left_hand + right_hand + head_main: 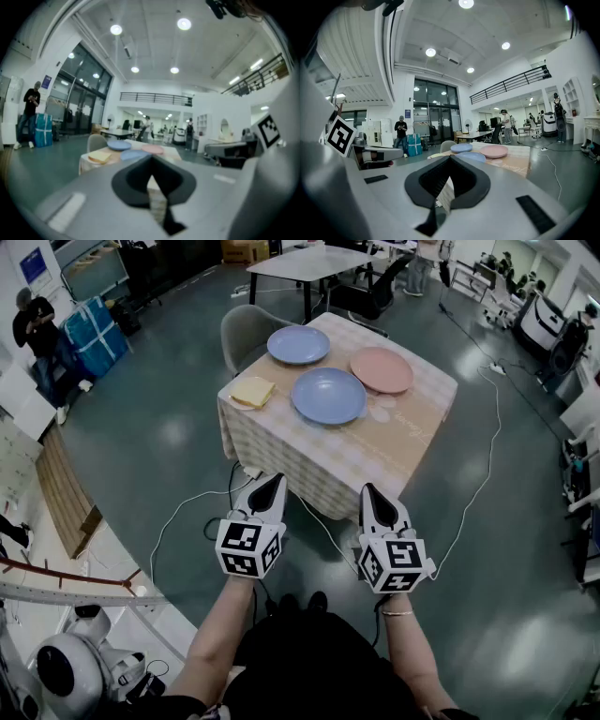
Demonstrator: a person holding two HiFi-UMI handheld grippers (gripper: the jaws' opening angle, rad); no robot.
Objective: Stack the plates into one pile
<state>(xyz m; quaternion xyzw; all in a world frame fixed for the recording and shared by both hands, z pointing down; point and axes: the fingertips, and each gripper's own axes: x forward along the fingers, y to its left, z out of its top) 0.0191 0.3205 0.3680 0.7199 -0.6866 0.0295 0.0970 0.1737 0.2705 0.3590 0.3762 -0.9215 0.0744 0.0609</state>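
Three plates lie apart on a table with a checked cloth: a blue plate nearest me, a second blue plate at the far left, and a pink plate at the right. My left gripper and right gripper hang side by side in front of the table's near edge, short of it, both shut and empty. In the left gripper view the plates show low and far ahead. The right gripper view shows the pink plate beyond its tips.
A yellow cloth or sponge lies on the table's left corner. A grey chair stands behind the table. White cables trail over the floor by the table. A person stands far left by blue boxes.
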